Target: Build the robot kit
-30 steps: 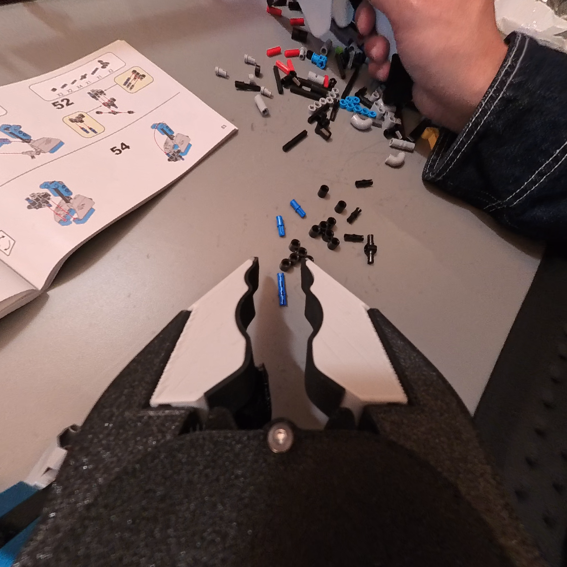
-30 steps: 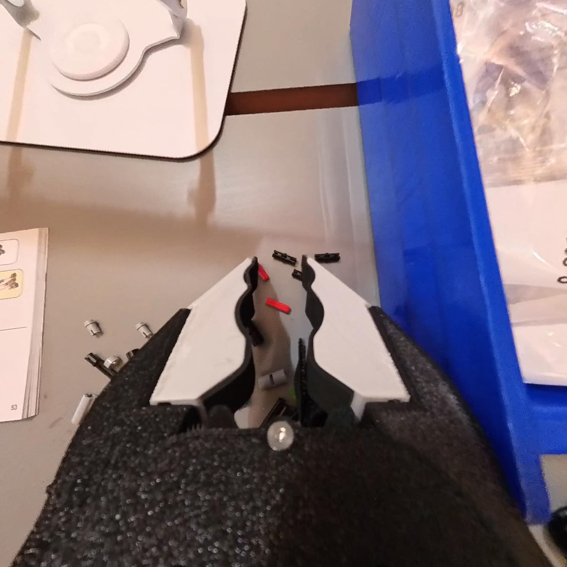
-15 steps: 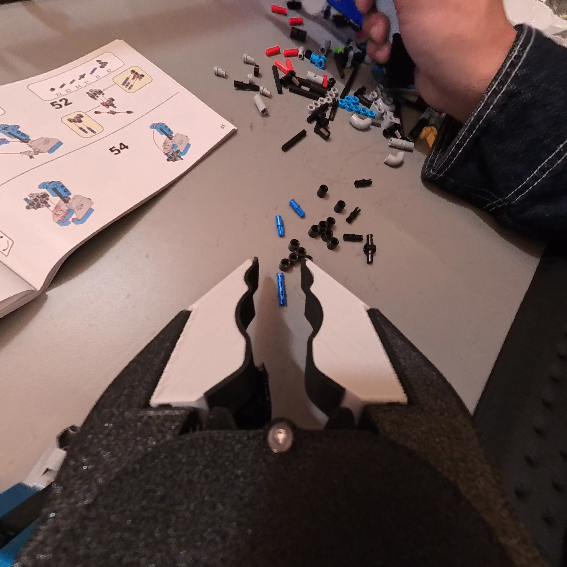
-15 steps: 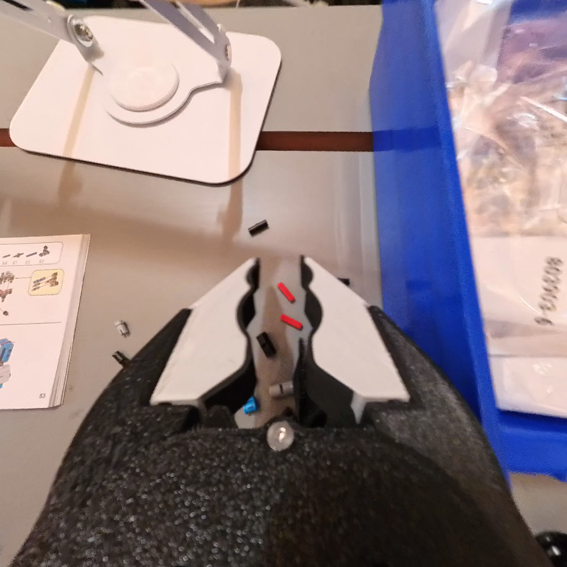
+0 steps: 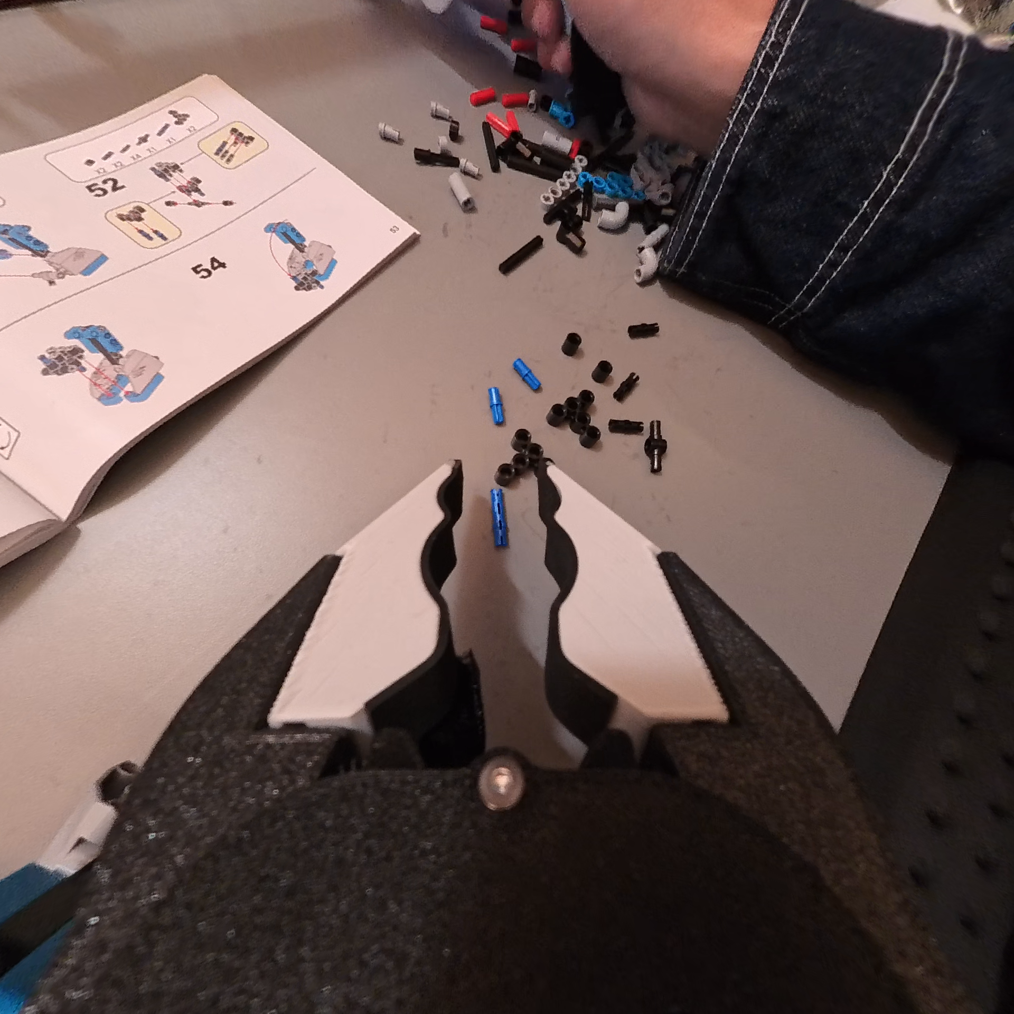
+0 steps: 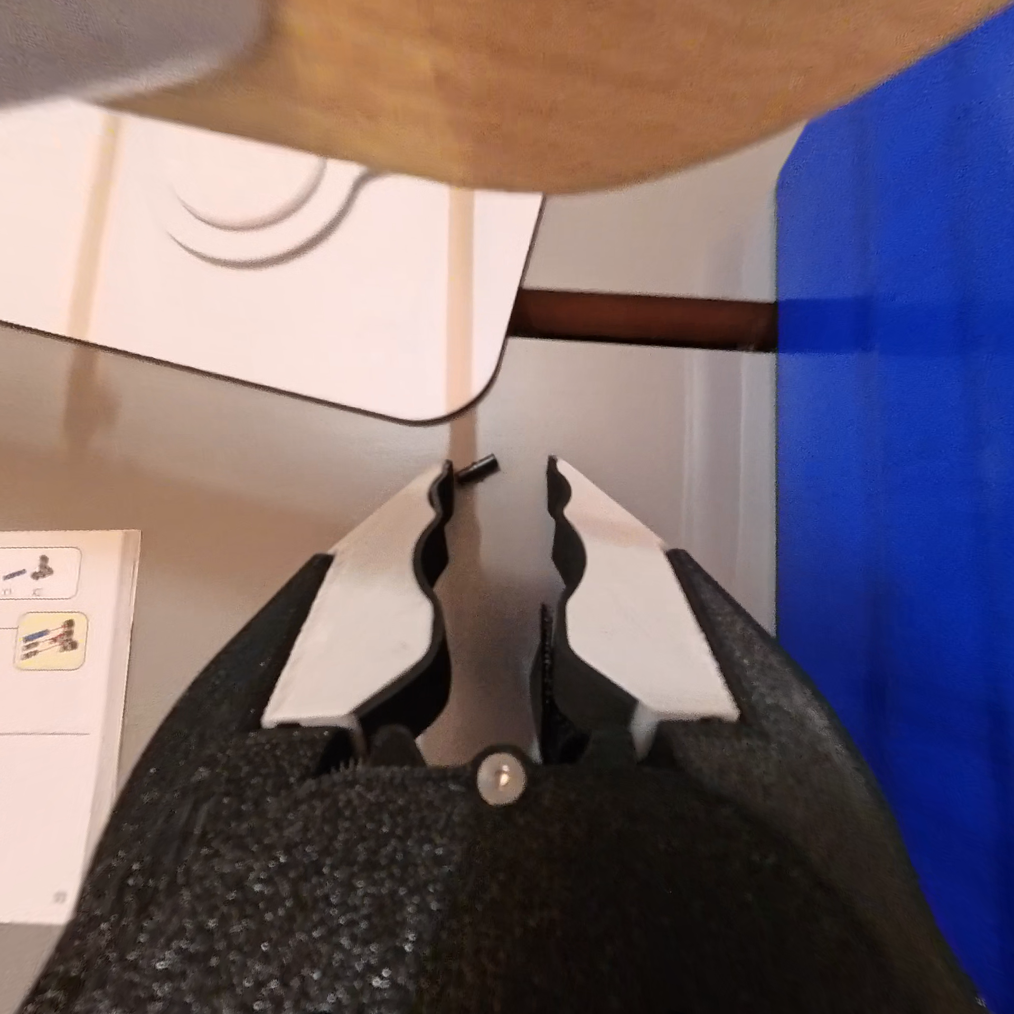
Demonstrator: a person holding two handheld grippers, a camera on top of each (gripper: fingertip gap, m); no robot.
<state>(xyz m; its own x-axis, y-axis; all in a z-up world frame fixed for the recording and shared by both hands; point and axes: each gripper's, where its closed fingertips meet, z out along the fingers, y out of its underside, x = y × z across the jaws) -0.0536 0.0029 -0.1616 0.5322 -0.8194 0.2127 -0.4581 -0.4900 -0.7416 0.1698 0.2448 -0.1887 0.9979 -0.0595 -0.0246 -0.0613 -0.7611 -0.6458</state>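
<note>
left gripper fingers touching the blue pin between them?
Apart. The left wrist view shows grey table on both sides of the blue pin, which lies between the open fingers of the left gripper.

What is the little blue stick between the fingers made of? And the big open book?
The blue pin looks like hard moulded plastic: even bright colour, slight gloss, crisp ridges. The instruction booklet looks like smooth printed paper: thin stacked page edges and a soft curve at the fold.

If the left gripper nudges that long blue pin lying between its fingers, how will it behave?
The long blue pin looks round and slim, so it would probably roll sideways. It seems tiny and light, likely skidding on the smooth grey table.
</note>
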